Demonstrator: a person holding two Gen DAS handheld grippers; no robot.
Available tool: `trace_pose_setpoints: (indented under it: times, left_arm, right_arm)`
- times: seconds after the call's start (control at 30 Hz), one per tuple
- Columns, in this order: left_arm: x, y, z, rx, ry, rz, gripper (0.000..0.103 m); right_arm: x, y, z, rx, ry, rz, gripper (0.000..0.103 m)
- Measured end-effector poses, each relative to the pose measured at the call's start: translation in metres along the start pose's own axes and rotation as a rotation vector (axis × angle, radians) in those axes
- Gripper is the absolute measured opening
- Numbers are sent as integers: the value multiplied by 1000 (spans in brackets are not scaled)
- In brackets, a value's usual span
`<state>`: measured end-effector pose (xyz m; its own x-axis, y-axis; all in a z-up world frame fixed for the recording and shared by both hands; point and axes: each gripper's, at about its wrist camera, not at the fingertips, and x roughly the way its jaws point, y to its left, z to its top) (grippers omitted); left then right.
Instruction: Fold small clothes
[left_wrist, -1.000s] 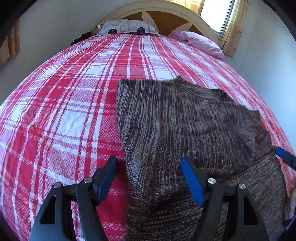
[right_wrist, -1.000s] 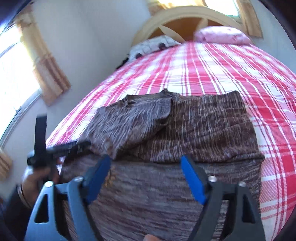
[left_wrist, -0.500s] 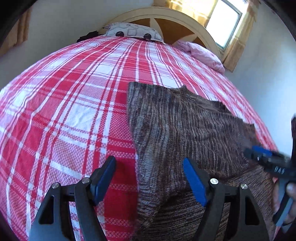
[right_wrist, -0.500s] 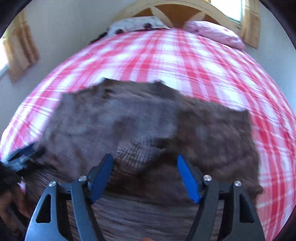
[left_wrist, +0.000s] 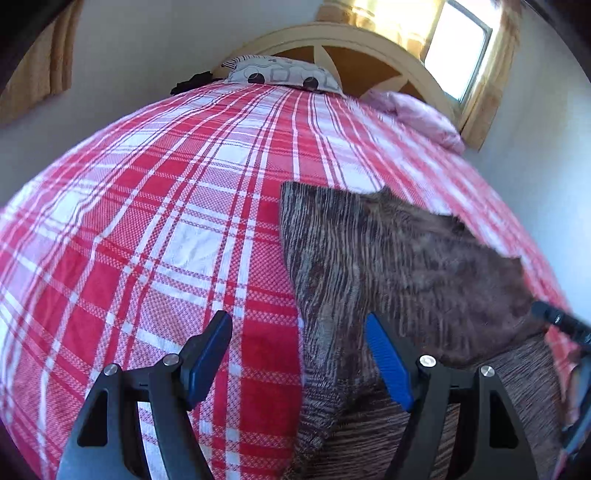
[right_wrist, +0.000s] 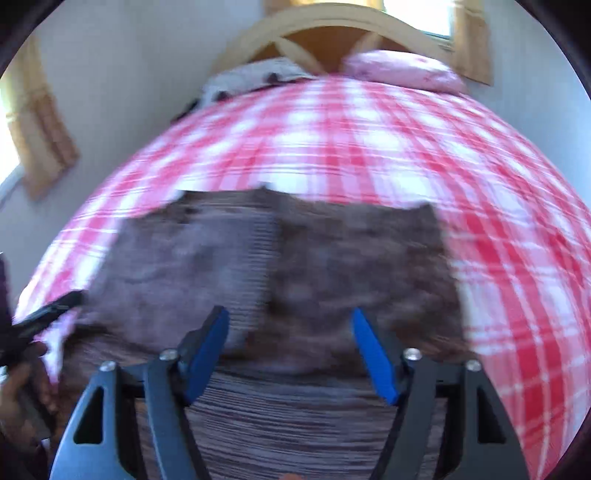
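A brown knit sweater (left_wrist: 399, 266) lies on the red plaid bed (left_wrist: 155, 229), its upper part folded down over the lower part (right_wrist: 295, 417). My left gripper (left_wrist: 295, 326) hangs open over the sweater's left edge, one finger above the sheet and the other above the knit. My right gripper (right_wrist: 289, 317) hovers over the middle of the folded layer's lower edge. Its jaws are closing and the pads grip no cloth. The right wrist view is blurred. Each gripper shows at the edge of the other's view: the right gripper (left_wrist: 561, 323) and the left gripper (right_wrist: 48, 312).
A patterned pillow (left_wrist: 280, 75) and a pink pillow (left_wrist: 413, 110) lie by the curved wooden headboard (left_wrist: 369, 40). A window (left_wrist: 458, 48) with curtains is behind it. A hand (right_wrist: 22, 387) holds the left gripper. The plaid sheet spreads wide to the sweater's left.
The right gripper's jaws have narrowed and its view has swung to face the sweater squarely. The left view has drifted left, so the sweater now sits further right.
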<state>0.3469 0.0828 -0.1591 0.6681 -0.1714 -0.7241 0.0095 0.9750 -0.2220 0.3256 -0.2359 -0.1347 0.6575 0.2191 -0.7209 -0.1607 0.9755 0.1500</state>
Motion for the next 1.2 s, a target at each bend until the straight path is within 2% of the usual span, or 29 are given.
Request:
trace_pose_setpoints:
  times: [0.1, 0.13, 0.17, 0.2, 0.23, 0.37, 0.5, 0.57, 0.63, 0.73, 0.77, 0.8, 0.87, 0.93, 1.0, 1.1, 1.2]
  left_arm:
    - [8, -4, -6, 60, 62, 51, 75]
    - [8, -5, -7, 68, 62, 52, 75]
    - [7, -5, -8, 73, 62, 52, 75]
    - [6, -4, -9, 77, 63, 50, 75]
    - [6, -3, -11, 79, 62, 48, 75]
    - [1, 1, -8, 57, 51, 30, 75]
    - [-9, -1, 14, 25, -3, 18, 75]
    - [-6, -7, 30, 40, -20, 17, 75]
    - [6, -14, 47, 77, -21, 60, 75]
    - [30, -25, 63, 127, 16, 86, 75]
    - [40, -29, 66, 156, 17, 119, 76]
    - [53, -30, 68, 191, 31, 184, 76]
    - [68, -24, 66, 209, 52, 262, 76]
    - [68, -8, 63, 169, 25, 237, 89]
    - [65, 5, 62, 121, 24, 213, 90]
    - [61, 17, 63, 72, 34, 169, 90]
    - [35, 18, 59, 59, -14, 186, 90]
  right_arm:
    - [22, 8, -8, -36, 65, -54, 52]
    - [28, 5, -13, -34, 95, -73, 46]
    - [34, 1, -20, -31, 122, -74, 46]
    - [30, -3, -25, -34, 89, -60, 46]
    - [28, -5, -27, -42, 92, -71, 46]
    - [22, -9, -24, -40, 95, -73, 47]
    - [6, 3, -12, -55, 14, -69, 54]
    - [8, 11, -2, -72, 4, -68, 61]
    - [15, 14, 10, -79, -7, -83, 61]
    - [23, 11, 19, -61, -12, -64, 63]
    - [26, 11, 21, -61, -15, -54, 64]
    - [29, 11, 23, -61, -15, -44, 64]
    - [40, 9, 26, -61, 2, -30, 64]
    - [54, 6, 27, -83, 32, -88, 64]
    - [72, -2, 25, -78, 92, -127, 64]
    - [69, -9, 24, -46, 73, -102, 67]
    - [52, -6, 17, -38, 48, -93, 67]
